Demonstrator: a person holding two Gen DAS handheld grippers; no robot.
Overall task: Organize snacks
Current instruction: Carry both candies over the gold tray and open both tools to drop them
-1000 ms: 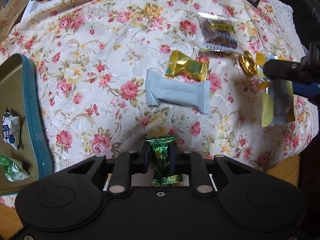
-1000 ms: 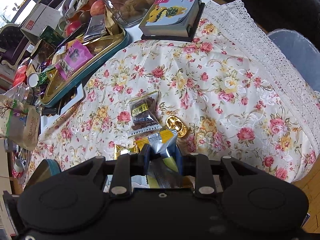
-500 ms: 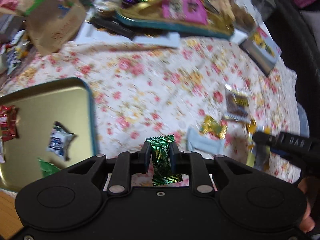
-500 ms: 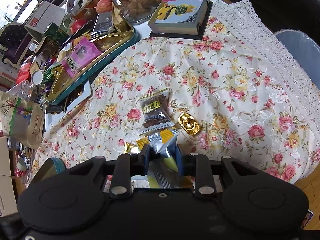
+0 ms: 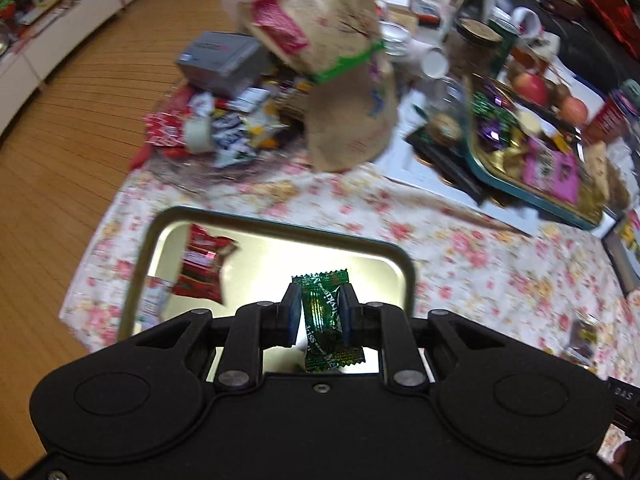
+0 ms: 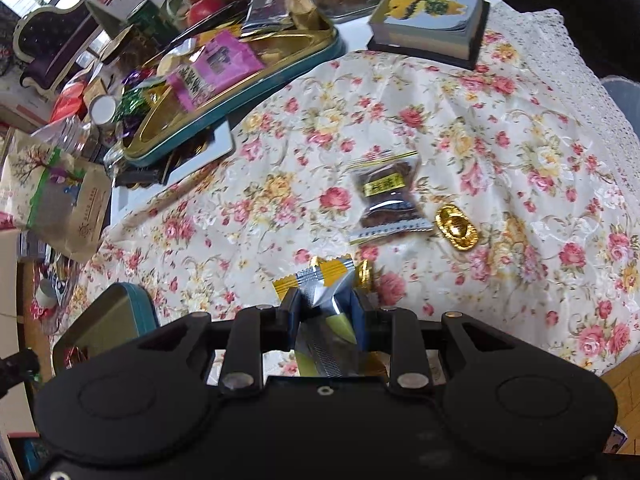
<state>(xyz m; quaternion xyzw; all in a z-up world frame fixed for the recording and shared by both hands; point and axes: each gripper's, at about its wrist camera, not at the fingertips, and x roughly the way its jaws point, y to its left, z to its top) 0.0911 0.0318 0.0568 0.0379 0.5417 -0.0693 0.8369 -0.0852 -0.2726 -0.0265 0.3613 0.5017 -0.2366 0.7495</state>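
Floral tablecloth, cluttered teal tray beyond

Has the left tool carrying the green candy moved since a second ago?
Yes. The left tool, shut on the green candy, has swung from the flowered cloth to above the gold tray.

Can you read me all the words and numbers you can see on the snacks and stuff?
"iss": part of a word on the green candy wrapper held in the left claw; the other letters are too warped to read.
"7": possibly, on the red corner tag of the yellow cartoon booklet.
"DAS": on a black part at the left view's right edge.
Yellow label on the brown snack packet: too blurred.
Brown paper bag print: too small.
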